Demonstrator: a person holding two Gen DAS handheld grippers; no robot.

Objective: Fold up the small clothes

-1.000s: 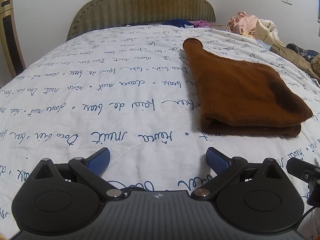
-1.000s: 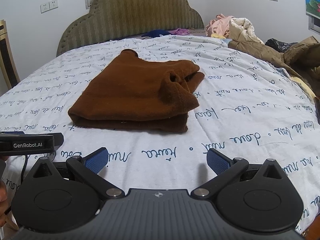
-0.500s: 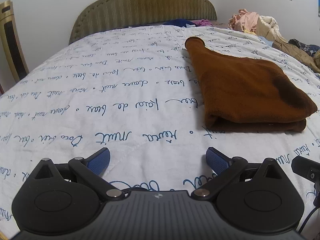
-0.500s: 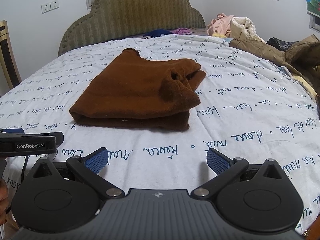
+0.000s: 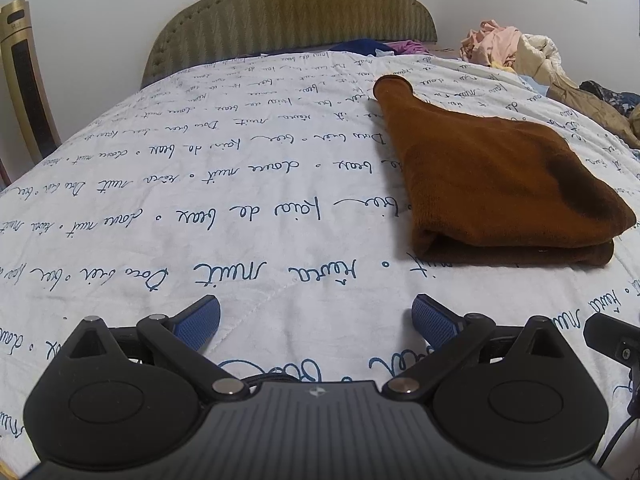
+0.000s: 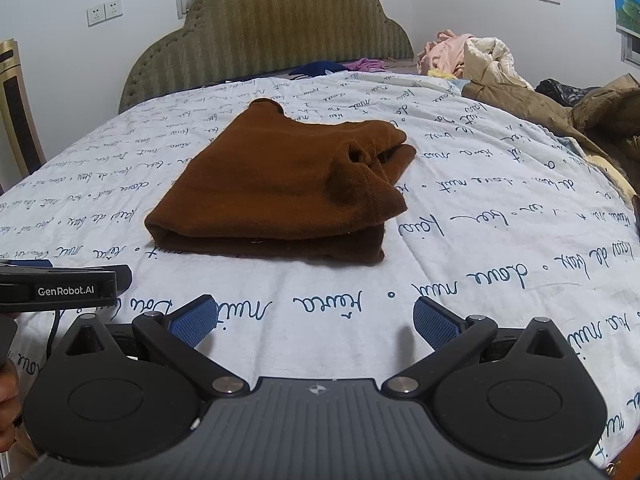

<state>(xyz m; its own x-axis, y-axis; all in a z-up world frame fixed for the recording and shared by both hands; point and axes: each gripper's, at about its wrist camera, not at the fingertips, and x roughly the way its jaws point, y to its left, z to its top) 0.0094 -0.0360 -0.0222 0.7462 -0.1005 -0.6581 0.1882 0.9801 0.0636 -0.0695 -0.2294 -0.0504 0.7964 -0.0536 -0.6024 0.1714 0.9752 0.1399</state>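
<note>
A brown knit garment [image 5: 492, 184] lies folded on the white bedspread, ahead and to the right in the left wrist view. In the right wrist view the garment [image 6: 280, 188] lies ahead, slightly left of centre, with a sleeve opening on its right side. My left gripper [image 5: 316, 320] is open and empty, low over the bedspread, short of the garment. My right gripper [image 6: 316, 320] is open and empty, also short of the garment. The left gripper's body [image 6: 60, 288] shows at the left edge of the right wrist view.
The bed has a white cover with blue script [image 5: 200, 200] and an olive padded headboard [image 5: 296, 8]. A pile of clothes [image 6: 480, 56] and brown jackets [image 6: 580, 108] lie at the bed's right side. A gold-framed object [image 5: 24, 80] stands at the left.
Both grippers have pulled back slightly and risen a little; the garment sits a bit farther up in both views. The garment has not moved. Both grippers stay open.
</note>
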